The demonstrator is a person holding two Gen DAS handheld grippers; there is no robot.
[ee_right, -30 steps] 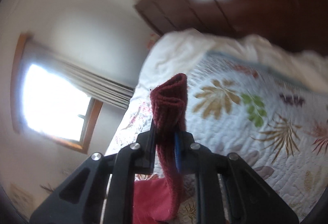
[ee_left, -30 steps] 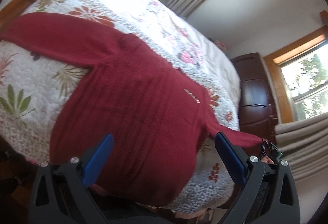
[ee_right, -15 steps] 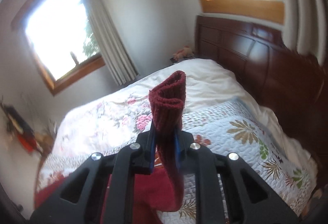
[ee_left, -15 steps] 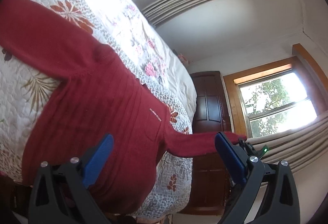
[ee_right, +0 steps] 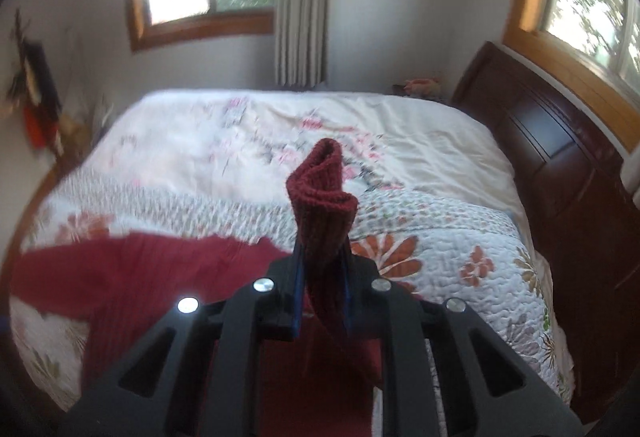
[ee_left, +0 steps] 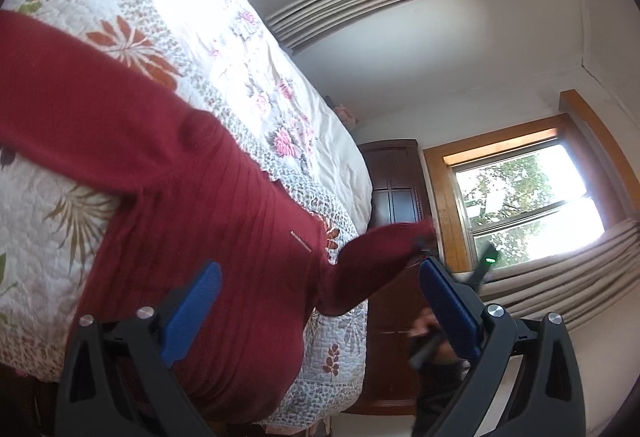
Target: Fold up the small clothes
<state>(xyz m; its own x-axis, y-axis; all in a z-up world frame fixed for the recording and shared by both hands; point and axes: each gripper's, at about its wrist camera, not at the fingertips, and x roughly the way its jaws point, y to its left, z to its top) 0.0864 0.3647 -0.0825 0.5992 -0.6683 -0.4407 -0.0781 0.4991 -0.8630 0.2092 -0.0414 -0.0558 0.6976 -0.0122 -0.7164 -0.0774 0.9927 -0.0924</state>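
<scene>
- Left wrist view: my left claw [ee_left: 316,301] is hanging with its blue pads spread wide and nothing between them, above the lower body of a dark red knitted sweater [ee_left: 192,237].
- The sweater is lying flat on a flowered quilt [ee_left: 192,49] covering the bed, spread out so it can be folded. One sleeve is stretching away across the quilt toward the upper left.
- The other sleeve [ee_left: 372,261] is lifting off the quilt near the bed's edge, its end running to my right claw [ee_left: 424,243], which is showing here only as a blurred dark shape.
- I judge I am keeping the left claw spread and free so it can steady or take the body once the sleeve is laid over.
- Right wrist view: my right claw [ee_right: 322,297] is pinching the sleeve's ribbed cuff [ee_right: 324,197] between its pads, the cuff standing up curled above them.
- I judge I am holding the cuff high so the sleeve clears the quilt while I am carrying it inward over the sweater's body [ee_right: 132,269], lying lower left.
- Only this view is showing the grip itself and how firmly the cuff is caught. It is also showing the dark wooden headboard [ee_right: 560,165] and the whole bed top.
- Only the left view is showing the flat outline of the sweater and the far sleeve not yet folded.
</scene>
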